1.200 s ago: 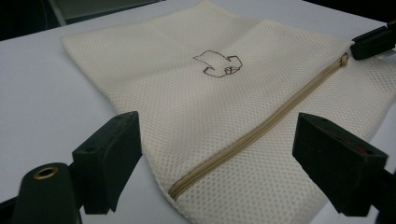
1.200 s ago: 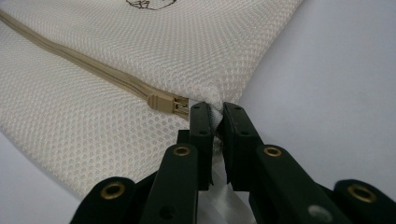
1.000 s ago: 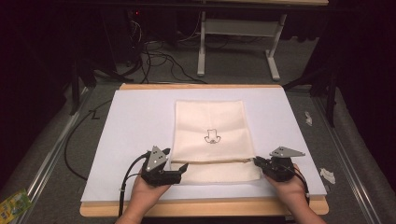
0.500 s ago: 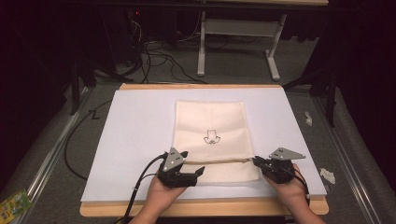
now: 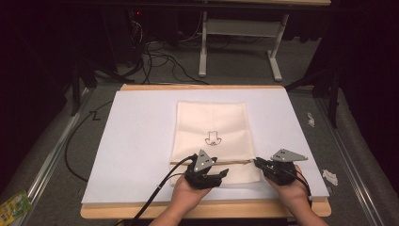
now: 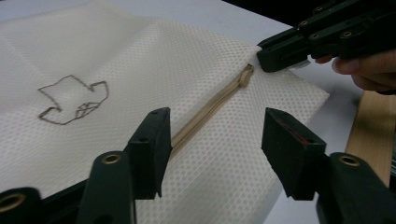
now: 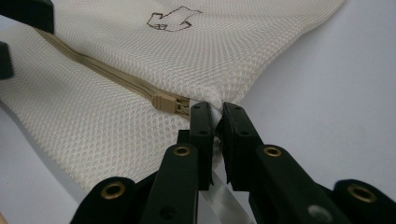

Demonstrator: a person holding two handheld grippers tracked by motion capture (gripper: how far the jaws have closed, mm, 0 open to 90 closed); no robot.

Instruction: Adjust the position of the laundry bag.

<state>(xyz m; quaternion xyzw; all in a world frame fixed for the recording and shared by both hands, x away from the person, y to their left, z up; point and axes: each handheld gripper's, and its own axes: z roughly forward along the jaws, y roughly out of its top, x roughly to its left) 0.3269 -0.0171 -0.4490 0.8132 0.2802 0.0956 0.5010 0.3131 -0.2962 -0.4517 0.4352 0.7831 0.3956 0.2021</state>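
1 mesh bag [image 5: 211, 136], 1 zipper [image 6: 205, 114], 2 tools, left tool [image 5: 205, 175], right tool [image 5: 258, 163]

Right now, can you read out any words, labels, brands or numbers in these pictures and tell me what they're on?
No readable words or numbers.
Mesh bag: a small dark outline drawing, a sign without letters.
Green packet on the floor at the lower left of the high view: print too small and blurred to read.

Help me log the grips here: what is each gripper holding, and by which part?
The right gripper pinches the mesh bag at its edge beside the zipper's end. The left gripper, jaws just closing, straddles the zipper but holds nothing.
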